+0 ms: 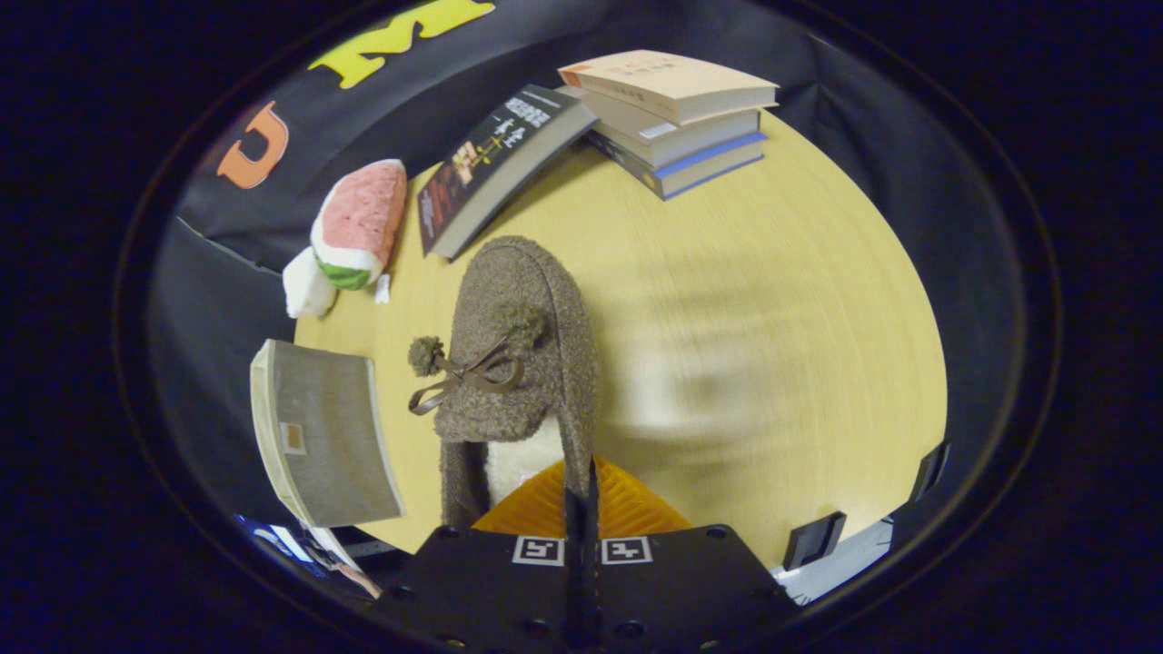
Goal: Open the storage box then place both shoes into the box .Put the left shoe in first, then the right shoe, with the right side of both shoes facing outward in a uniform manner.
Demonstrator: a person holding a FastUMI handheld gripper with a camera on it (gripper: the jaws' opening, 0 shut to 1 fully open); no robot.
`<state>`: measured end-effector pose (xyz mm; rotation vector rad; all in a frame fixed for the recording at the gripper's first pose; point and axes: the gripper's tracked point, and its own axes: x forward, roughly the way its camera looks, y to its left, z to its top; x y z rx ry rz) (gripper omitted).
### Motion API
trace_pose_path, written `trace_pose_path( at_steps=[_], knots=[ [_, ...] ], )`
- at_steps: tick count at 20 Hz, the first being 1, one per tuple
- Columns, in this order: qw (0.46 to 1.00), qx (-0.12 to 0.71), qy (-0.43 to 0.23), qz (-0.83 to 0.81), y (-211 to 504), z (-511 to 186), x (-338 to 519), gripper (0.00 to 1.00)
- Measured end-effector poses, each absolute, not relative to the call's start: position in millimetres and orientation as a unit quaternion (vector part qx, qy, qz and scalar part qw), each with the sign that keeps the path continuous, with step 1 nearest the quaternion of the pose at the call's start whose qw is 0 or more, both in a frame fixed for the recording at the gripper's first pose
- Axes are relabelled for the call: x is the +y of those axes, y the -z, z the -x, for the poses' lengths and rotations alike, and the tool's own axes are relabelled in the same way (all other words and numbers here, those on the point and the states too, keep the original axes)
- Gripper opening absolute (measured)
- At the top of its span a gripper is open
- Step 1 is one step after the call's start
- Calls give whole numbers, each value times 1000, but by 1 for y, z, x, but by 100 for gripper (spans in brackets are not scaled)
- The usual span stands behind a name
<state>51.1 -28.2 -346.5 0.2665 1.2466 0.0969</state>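
A brown fuzzy shoe [522, 363] with a pom-pom bow and a pale lining hangs from my gripper [581, 495], toe pointing away from me, above the wooden table [800, 272]. My fingers are shut on the shoe's thin side wall near the heel opening. A grey fabric storage box [323, 436] with a small label sits left of the shoe at the table's edge; I cannot tell whether it stands open. To the right of the shoe the table is motion-blurred, with a pale smeared patch [690, 381] that I cannot identify.
Beyond the shoe, a dark book [495, 163] leans against a stack of three books [677, 118] at the back of the table. A watermelon-shaped plush toy [354, 227] lies at the back left. Black cloth walls surround the table.
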Motion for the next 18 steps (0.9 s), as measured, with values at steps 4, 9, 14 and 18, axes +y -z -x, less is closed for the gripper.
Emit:
trace_pose_path(
  at_steps=[4, 9, 14, 18],
  knots=[
    [818, 560, -78, -103, 297, -43, 28, 0],
    [830, 537, -124, -89, 246, -33, 120, 0],
    [826, 537, -154, -76, 229, -17, 218, 0],
    [817, 552, -156, -62, 246, -4, 285, 0]
  ],
)
